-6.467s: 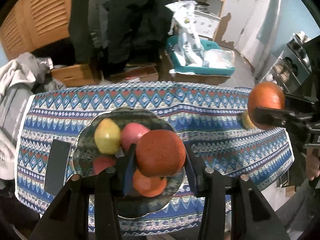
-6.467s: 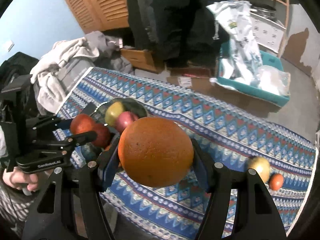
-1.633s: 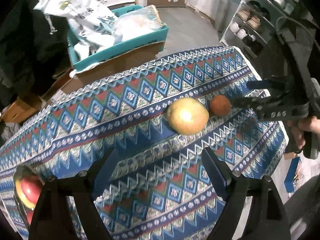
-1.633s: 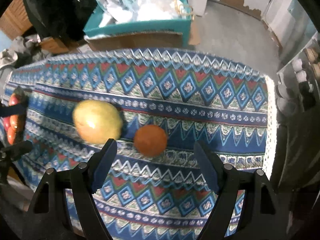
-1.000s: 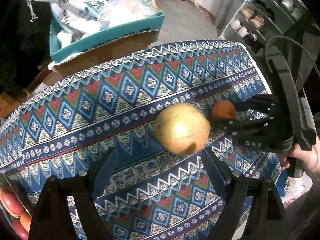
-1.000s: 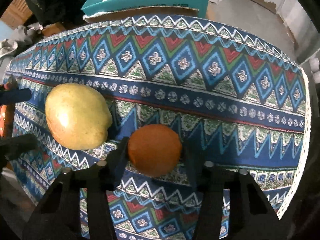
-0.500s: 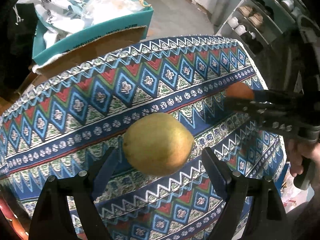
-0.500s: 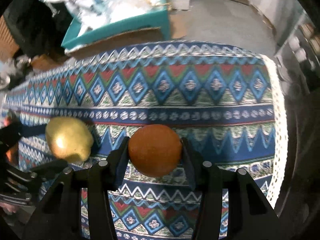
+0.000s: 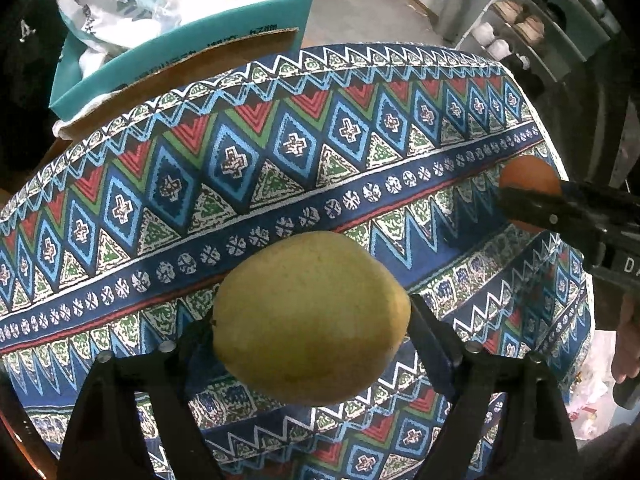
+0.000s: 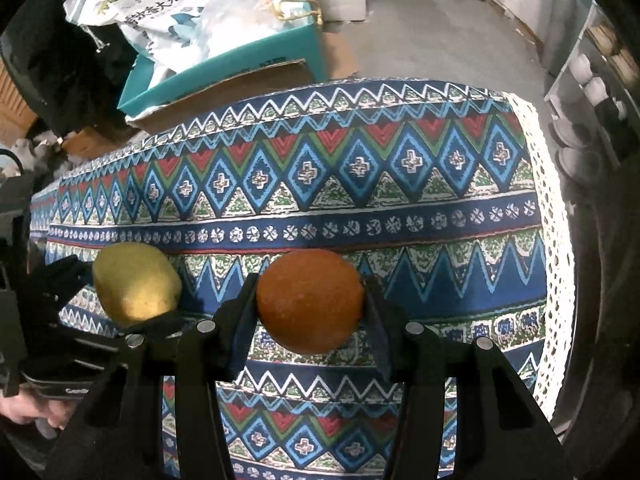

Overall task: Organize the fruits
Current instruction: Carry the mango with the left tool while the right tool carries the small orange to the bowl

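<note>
Where right tool [image 10: 310, 304] grips, orange [image 10: 310, 300] sides hide.

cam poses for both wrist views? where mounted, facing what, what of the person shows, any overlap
Left wrist: on left gripper, looking steeply down at the yellow pear; jaws closing around it; right hand at the edge.
Right wrist: on right gripper, facing down, clamped on the orange; left hand in the corner.
Shared: both fruits, patterned tablecloth, teal box.
</note>
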A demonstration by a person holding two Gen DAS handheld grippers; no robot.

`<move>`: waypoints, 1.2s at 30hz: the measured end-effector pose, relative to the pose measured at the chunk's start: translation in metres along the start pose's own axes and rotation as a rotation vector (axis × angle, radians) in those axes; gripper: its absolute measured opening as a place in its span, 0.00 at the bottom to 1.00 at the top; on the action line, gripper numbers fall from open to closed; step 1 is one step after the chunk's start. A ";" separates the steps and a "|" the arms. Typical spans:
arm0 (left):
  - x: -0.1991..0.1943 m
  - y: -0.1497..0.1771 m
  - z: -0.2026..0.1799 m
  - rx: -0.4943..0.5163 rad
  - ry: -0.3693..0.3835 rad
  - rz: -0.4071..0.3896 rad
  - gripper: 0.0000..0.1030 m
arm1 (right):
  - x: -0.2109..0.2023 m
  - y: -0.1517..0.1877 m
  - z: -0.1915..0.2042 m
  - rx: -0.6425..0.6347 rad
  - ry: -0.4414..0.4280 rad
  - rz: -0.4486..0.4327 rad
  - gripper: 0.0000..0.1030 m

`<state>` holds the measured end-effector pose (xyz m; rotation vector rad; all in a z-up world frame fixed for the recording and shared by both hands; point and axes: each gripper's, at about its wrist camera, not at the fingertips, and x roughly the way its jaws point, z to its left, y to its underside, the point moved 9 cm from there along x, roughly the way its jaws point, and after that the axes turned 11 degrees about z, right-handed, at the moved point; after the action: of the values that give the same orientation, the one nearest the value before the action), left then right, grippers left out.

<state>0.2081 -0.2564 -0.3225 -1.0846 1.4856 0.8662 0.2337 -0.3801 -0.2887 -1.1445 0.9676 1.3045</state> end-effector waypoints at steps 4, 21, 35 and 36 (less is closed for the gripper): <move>0.000 -0.001 -0.004 0.012 -0.015 -0.008 0.82 | 0.001 -0.003 0.007 -0.008 0.001 -0.006 0.47; -0.035 0.013 -0.002 0.065 -0.079 -0.089 0.81 | -0.020 0.000 0.040 -0.071 0.004 -0.054 0.47; -0.095 0.047 0.021 0.067 -0.100 -0.144 0.81 | -0.069 0.012 0.091 -0.150 -0.034 -0.133 0.47; -0.098 0.048 0.022 0.067 -0.102 -0.146 0.81 | -0.072 0.013 0.094 -0.156 -0.035 -0.138 0.47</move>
<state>0.1731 -0.2028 -0.2318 -1.0694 1.3243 0.7531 0.2084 -0.3040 -0.2005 -1.2803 0.7579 1.3014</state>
